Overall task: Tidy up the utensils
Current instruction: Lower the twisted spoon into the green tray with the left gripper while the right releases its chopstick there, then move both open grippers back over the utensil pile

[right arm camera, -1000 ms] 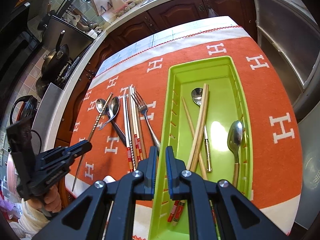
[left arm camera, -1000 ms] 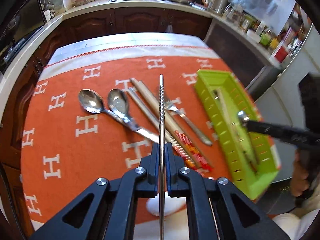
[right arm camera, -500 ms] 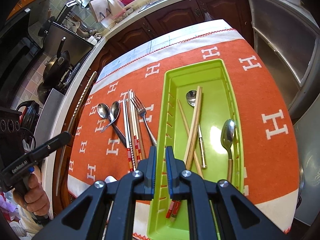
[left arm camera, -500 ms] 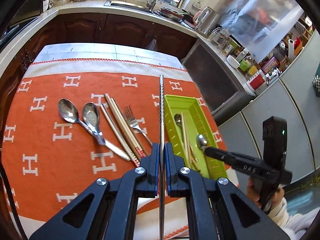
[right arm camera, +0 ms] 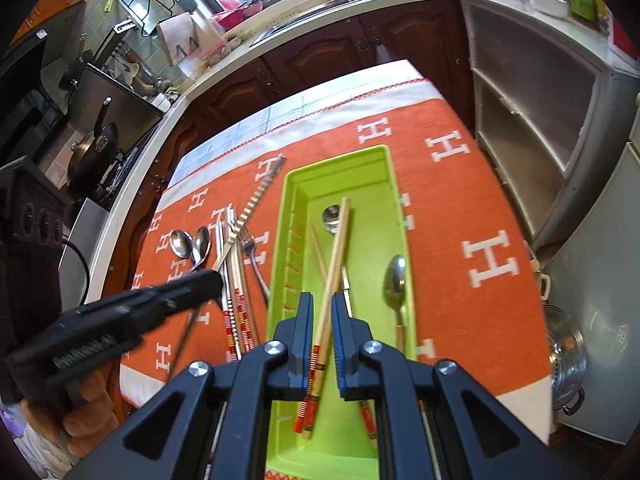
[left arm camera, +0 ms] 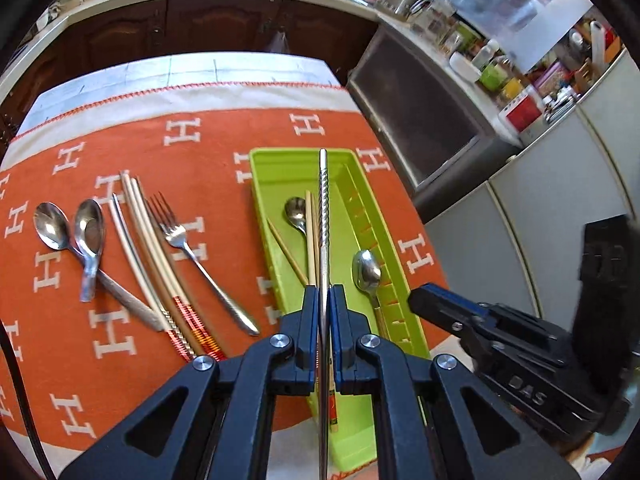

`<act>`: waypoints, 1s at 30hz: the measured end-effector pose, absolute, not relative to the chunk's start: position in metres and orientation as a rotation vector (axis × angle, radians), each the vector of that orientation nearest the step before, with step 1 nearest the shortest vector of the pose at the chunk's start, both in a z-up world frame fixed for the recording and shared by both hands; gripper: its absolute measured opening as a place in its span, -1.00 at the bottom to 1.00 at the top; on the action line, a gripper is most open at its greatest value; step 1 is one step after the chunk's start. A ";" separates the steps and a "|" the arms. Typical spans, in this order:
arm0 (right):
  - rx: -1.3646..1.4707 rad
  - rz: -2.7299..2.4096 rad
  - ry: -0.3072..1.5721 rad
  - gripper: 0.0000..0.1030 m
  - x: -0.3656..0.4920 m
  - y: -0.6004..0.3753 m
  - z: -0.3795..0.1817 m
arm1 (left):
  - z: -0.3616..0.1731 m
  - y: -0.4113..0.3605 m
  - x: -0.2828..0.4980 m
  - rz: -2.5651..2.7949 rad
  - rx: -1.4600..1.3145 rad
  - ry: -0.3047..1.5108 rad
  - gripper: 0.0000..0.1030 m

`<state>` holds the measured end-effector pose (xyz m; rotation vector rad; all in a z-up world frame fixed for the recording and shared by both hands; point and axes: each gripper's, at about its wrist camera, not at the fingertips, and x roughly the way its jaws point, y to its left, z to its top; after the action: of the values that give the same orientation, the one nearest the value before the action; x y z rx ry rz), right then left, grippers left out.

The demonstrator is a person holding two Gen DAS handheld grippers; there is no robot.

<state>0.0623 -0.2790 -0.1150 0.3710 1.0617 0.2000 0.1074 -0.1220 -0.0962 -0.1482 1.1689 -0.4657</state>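
On the worktop lies an orange cloth patterned with white H letters (left arm camera: 120, 360). At its left, in the left wrist view, two stainless steel spoons (left arm camera: 76, 240) lie with their handles crossed. Just right of them lies a bundle of pale chopsticks with red-striped ends (left arm camera: 160, 276), with a ridged metal chopstick lying against its left side. Next comes a stainless steel fork (left arm camera: 200, 264), tines pointing to the far side.

Right of the fork stands a long lime-green plastic tray (left arm camera: 260, 208), its long side running near to far. Inside it lie a small steel spoon (left arm camera: 295, 212) towards the far end, wooden chopsticks (left arm camera: 308, 240) crossing each other, and a steel spoon with a wooden handle (left arm camera: 366, 272) by the right wall.

The left gripper (left arm camera: 323, 320) has its jaws closed tight on a ridged silver metal chopstick (left arm camera: 323, 208), which points to the far side. In the left wrist view the chopstick runs over the tray; in the right wrist view it slants over the cloth left of the tray.

The right gripper (right arm camera: 322, 340) hangs above the near part of the tray, its jaws nearly closed with a narrow gap and nothing clamped; a wooden chopstick in the tray shows through the gap.
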 end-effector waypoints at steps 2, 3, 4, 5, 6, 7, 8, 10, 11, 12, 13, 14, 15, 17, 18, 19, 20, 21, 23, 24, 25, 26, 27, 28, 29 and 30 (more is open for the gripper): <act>0.365 0.184 1.063 -0.82 0.062 -0.283 -0.116 | -0.105 -0.131 0.109 -0.466 -0.128 1.201 -0.75; 0.365 0.177 1.065 -0.82 0.062 -0.284 -0.116 | -0.108 -0.132 0.108 -0.468 -0.121 1.208 -0.64; 0.367 0.175 1.069 -0.82 0.062 -0.285 -0.118 | -0.109 -0.134 0.106 -0.464 -0.105 1.202 -0.57; 0.374 0.176 1.077 -0.82 0.062 -0.286 -0.120 | -0.109 -0.134 0.104 -0.458 -0.091 1.193 -0.52; 0.378 0.177 1.081 -0.82 0.061 -0.285 -0.122 | -0.107 -0.133 0.102 -0.451 -0.079 1.182 -0.43; 0.377 0.179 1.086 -0.82 0.061 -0.284 -0.123 | -0.105 -0.132 0.100 -0.445 -0.071 1.170 -0.31; 0.376 0.182 1.090 -0.82 0.061 -0.283 -0.124 | -0.103 -0.130 0.099 -0.439 -0.068 1.160 -0.25; 0.374 0.190 1.096 -0.82 0.061 -0.281 -0.126 | -0.098 -0.125 0.096 -0.413 -0.061 1.134 -0.01; 0.373 0.193 1.099 -0.82 0.062 -0.280 -0.127 | -0.096 -0.122 0.095 -0.401 -0.057 1.125 0.02; 0.373 0.196 1.100 -0.82 0.062 -0.279 -0.128 | -0.094 -0.119 0.094 -0.386 -0.049 1.114 0.05; 0.372 0.199 1.102 -0.82 0.063 -0.277 -0.128 | -0.092 -0.116 0.094 -0.372 -0.044 1.107 0.08; 0.373 0.202 1.103 -0.82 0.063 -0.276 -0.128 | -0.090 -0.112 0.094 -0.353 -0.036 1.098 0.11; 0.374 0.206 1.105 -0.82 0.064 -0.275 -0.129 | -0.089 -0.107 0.093 -0.332 -0.031 1.086 0.16; 0.371 0.216 1.109 -0.82 0.064 -0.271 -0.129 | -0.085 -0.095 0.092 -0.292 -0.027 1.063 0.25; 0.371 0.220 1.112 -0.82 0.064 -0.270 -0.130 | -0.083 -0.089 0.091 -0.272 -0.025 1.051 0.27; 0.373 0.224 1.116 -0.82 0.064 -0.269 -0.131 | -0.082 -0.081 0.091 -0.254 -0.027 1.041 0.27; 0.377 0.227 1.122 -0.83 0.064 -0.268 -0.132 | -0.081 -0.075 0.091 -0.240 -0.031 1.036 0.28; 0.379 0.228 1.127 -0.82 0.064 -0.267 -0.134 | -0.081 -0.066 0.090 -0.222 -0.038 1.032 0.30; 0.383 0.228 1.144 -0.83 0.064 -0.264 -0.138 | -0.082 -0.050 0.089 -0.191 -0.058 1.029 0.31; 0.383 0.228 1.152 -0.83 0.064 -0.262 -0.139 | -0.083 -0.041 0.088 -0.177 -0.067 1.030 0.31; 0.382 0.231 1.159 -0.83 0.064 -0.260 -0.140 | -0.085 -0.031 0.086 -0.156 -0.072 1.027 0.32; 0.381 0.234 1.163 -0.83 0.063 -0.259 -0.141 | -0.088 -0.023 0.084 -0.139 -0.071 1.026 0.32; 0.379 0.237 1.165 -0.83 0.063 -0.257 -0.142 | -0.090 -0.016 0.082 -0.118 -0.068 1.027 0.32; 0.375 0.239 1.170 -0.83 0.062 -0.255 -0.143 | -0.093 -0.009 0.080 -0.097 -0.065 1.031 0.32; 0.375 0.240 1.176 -0.83 0.061 -0.253 -0.144 | -0.097 -0.004 0.078 -0.083 -0.065 1.036 0.32; 0.376 0.243 1.183 -0.83 0.061 -0.252 -0.146 | -0.100 0.002 0.076 -0.068 -0.066 1.045 0.32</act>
<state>0.0611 -0.2517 -0.1457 0.3760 1.1825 0.2432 0.0761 0.0020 -0.1005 -0.0663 1.0451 -0.0682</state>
